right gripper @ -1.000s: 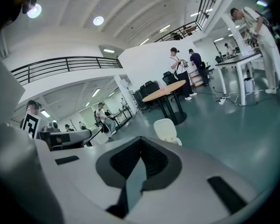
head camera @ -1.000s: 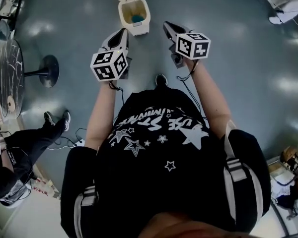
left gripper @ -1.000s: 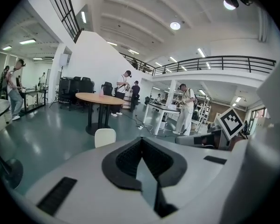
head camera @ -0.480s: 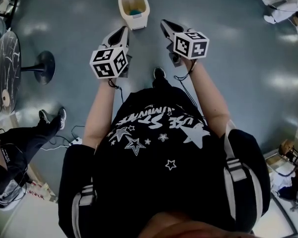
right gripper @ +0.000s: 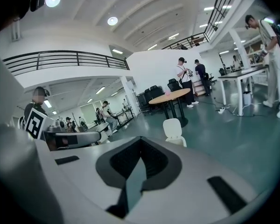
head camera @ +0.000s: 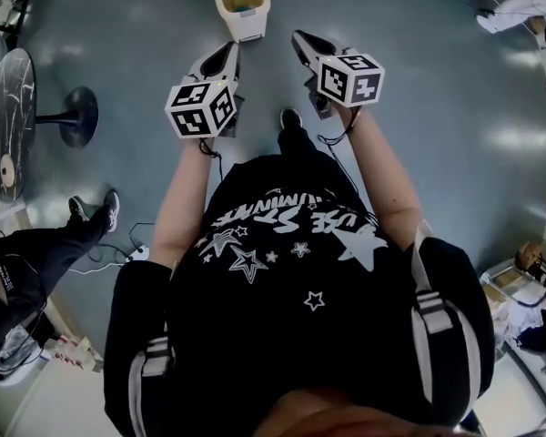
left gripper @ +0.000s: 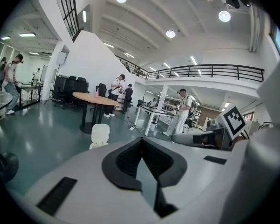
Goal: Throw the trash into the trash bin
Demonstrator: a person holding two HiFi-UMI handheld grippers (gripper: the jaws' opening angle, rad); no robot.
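Open floor (head camera: 419, 107) thru to bin (head camera: 243, 24) ahead

The only lettering in view is a line of white capital print, set among white outlined and solid stars, across the front of the person's black T-shirt (head camera: 296, 244); it is bent and foreshortened, so only what looks like "USE" can be made out.
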